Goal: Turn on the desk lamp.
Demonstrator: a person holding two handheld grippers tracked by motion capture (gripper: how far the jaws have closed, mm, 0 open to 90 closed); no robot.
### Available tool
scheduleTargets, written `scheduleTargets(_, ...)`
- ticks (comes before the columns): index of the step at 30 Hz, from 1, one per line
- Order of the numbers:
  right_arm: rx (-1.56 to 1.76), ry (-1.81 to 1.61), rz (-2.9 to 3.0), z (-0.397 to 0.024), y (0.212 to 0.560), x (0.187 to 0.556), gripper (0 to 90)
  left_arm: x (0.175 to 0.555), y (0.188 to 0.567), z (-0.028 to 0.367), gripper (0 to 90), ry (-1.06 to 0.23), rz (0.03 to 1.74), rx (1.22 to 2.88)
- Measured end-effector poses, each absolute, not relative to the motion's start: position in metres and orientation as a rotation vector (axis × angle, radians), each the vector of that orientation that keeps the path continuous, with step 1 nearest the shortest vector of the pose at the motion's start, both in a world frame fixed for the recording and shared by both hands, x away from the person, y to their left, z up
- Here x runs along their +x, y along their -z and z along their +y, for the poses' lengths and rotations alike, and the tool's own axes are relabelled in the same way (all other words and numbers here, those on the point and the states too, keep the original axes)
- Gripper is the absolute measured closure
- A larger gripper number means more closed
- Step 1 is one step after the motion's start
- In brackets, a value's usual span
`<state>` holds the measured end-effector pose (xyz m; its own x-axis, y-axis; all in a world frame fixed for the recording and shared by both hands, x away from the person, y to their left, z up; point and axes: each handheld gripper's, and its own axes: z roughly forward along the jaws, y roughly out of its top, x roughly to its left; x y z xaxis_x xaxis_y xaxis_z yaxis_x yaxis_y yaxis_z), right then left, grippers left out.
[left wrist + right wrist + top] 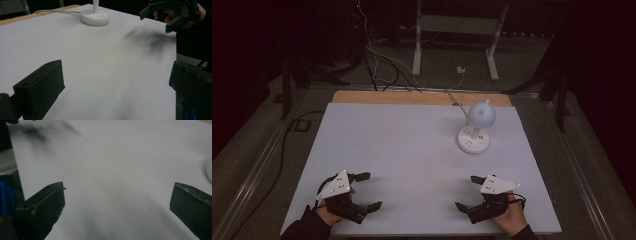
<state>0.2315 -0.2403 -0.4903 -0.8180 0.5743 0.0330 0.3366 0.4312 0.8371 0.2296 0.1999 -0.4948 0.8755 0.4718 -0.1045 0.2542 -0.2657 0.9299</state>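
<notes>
Left gripper (366,191) near desk's front left corner, jaws spread wide, nothing between them, hovering just above white desk (402,150). Right gripper (468,192) near front edge toward right, jaws likewise spread, empty. Both point inward at each other, well apart. Lamp (475,130), white, round base, globe head, stands toward back right corner, well apart from both grippers; cord trails off back edge.
</notes>
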Motion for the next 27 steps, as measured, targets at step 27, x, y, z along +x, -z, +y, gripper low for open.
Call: scheduleTargets(27,0.776,-1.445,2.343,-0.240,0.448,0.242,0.0,0.229,0.494,0.200,0.3,-0.245,0.539,1.859)
